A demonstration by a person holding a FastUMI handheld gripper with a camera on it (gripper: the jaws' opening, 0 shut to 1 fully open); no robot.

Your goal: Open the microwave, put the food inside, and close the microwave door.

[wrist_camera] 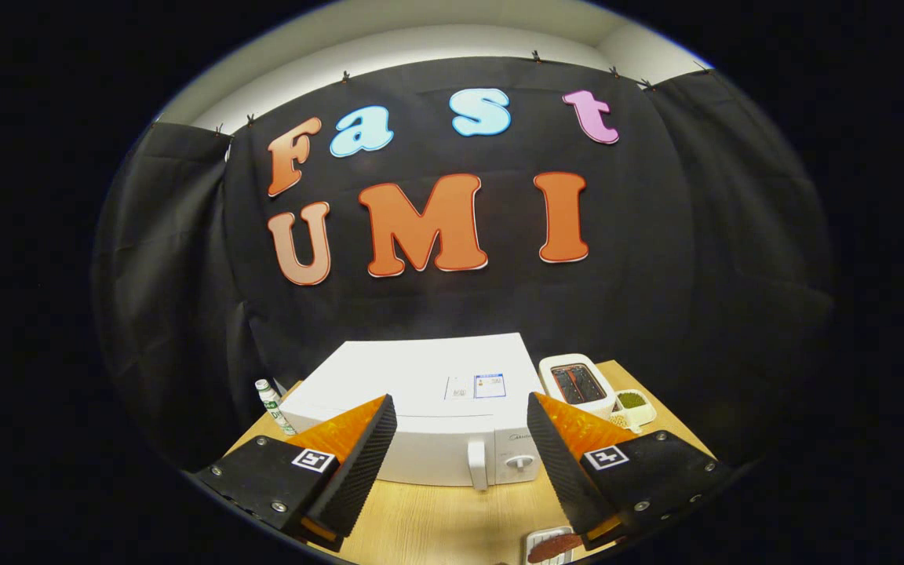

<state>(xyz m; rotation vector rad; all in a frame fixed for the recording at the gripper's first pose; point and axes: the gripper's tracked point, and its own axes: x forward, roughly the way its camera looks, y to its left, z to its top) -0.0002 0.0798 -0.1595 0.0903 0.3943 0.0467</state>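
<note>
The microwave (pixel 421 408) is the big white box sitting on the wooden table (pixel 452 526), just ahead of your gripper (pixel 461 439). Its door is closed. The gripper's two fingers are wide apart and hold nothing.

The box looks heavy and hard, so it should stay put when you pull on it. The part to grab is the white handle (pixel 478 464). It stands up and down on the front, just left of the round knob (pixel 520 462). The handle looks smooth and a bit thin, so it could slip. Put one finger on each side of it, squeeze, then pull toward you. The door will likely swing like a gate, so let your hand follow a curve.

The food (pixel 552 547) seems to be the reddish-brown piece on a small white dish, close under the right finger. I can't tell what kind it is. It may be soft, so squeeze it gently.

A toaster (pixel 576 383) and a little tray (pixel 629 408) with green and pale bits sit right of the microwave. A small bottle (pixel 274 406) stands on its left. Stay clear of them.
</note>
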